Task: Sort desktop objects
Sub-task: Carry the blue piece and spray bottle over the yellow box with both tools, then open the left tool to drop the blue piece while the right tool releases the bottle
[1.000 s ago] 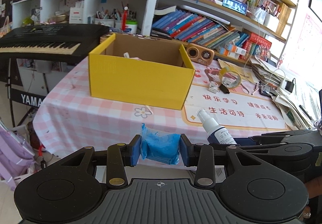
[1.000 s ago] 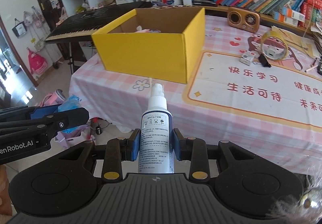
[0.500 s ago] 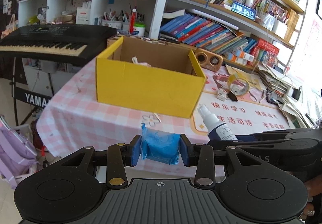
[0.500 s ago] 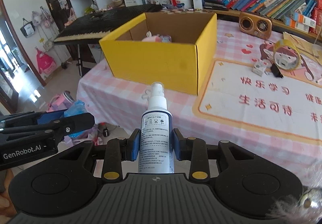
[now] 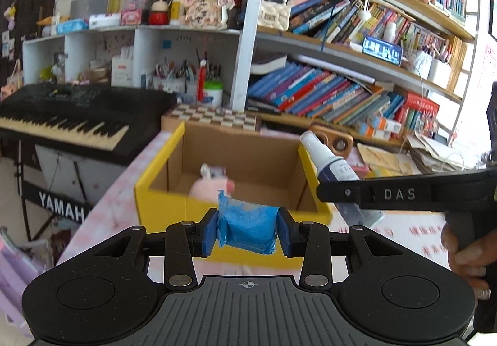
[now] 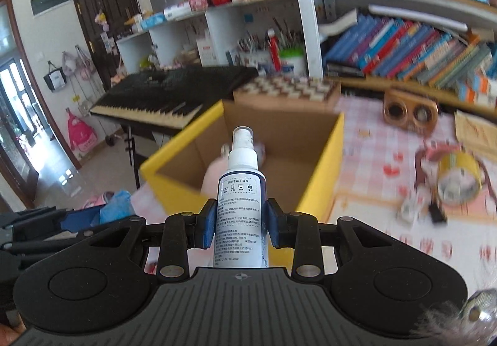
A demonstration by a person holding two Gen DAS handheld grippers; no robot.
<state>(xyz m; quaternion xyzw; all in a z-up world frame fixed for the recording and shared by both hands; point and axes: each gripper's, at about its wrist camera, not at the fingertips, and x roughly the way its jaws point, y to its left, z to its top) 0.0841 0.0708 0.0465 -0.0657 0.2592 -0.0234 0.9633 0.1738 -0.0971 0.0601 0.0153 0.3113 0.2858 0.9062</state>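
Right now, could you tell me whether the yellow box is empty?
Not empty: the open-topped yellow box has a pink plush toy lying inside on its cardboard floor.

The left gripper (image 5: 247, 231) has its blue fingers (image 5: 208, 232) pressed in on a packet (image 5: 247, 229). The right gripper (image 6: 240, 223) is clamped on a bottle (image 6: 241, 203) — a hand (image 5: 464, 256) grips its handle, near right, both tilted downward.

Matt corrugated cardboard box (image 5: 230, 206), yellow outside, raw brown inside; glossy plastic spray bottle (image 6: 240, 206); crinkly blue plastic packet (image 5: 247, 229); ribbed matt-black gripper bodies.
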